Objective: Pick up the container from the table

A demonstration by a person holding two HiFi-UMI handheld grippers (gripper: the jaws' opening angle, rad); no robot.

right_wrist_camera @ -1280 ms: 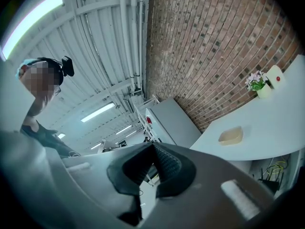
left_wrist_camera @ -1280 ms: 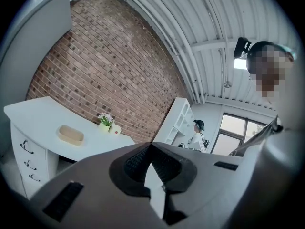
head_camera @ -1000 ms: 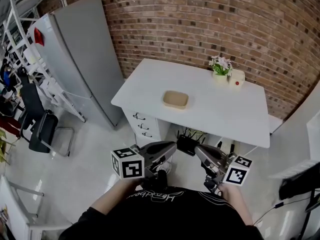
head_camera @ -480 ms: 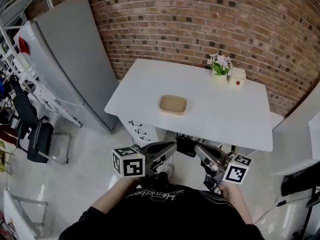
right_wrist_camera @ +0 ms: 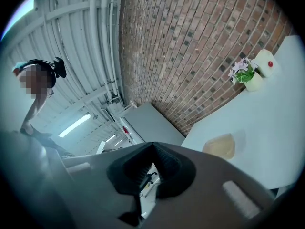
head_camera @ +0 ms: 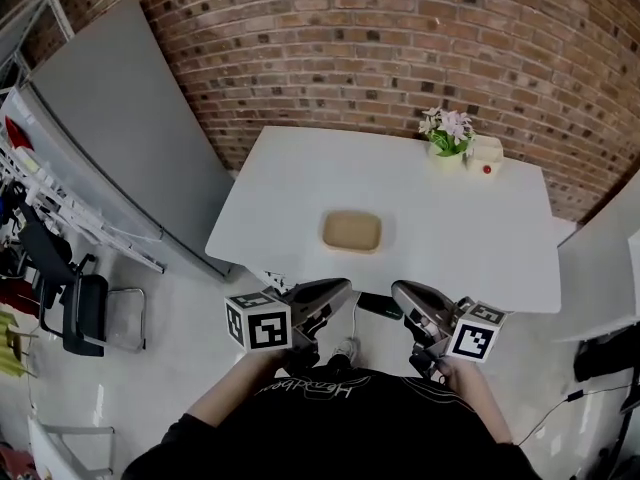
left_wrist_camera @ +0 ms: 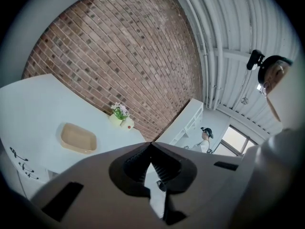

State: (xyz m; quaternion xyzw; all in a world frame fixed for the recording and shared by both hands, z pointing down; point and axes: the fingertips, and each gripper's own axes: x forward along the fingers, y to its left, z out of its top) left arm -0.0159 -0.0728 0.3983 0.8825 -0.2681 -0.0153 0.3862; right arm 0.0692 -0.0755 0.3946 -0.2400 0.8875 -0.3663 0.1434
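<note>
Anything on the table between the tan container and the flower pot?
Nothing: the head view shows bare table between container and flower pot.

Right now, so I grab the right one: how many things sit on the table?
3: a tan container near the middle, a flower pot at the far right corner, a white box beside it. Nothing looks hidden.

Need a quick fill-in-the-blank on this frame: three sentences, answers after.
1. The tan container lies on the white ____.
2. The left gripper and the right gripper both have jaws ____, with nothing between them.
3. The flower pot stands at the far edge, near the ____ wall.
Missing words: table; shut; brick.
</note>
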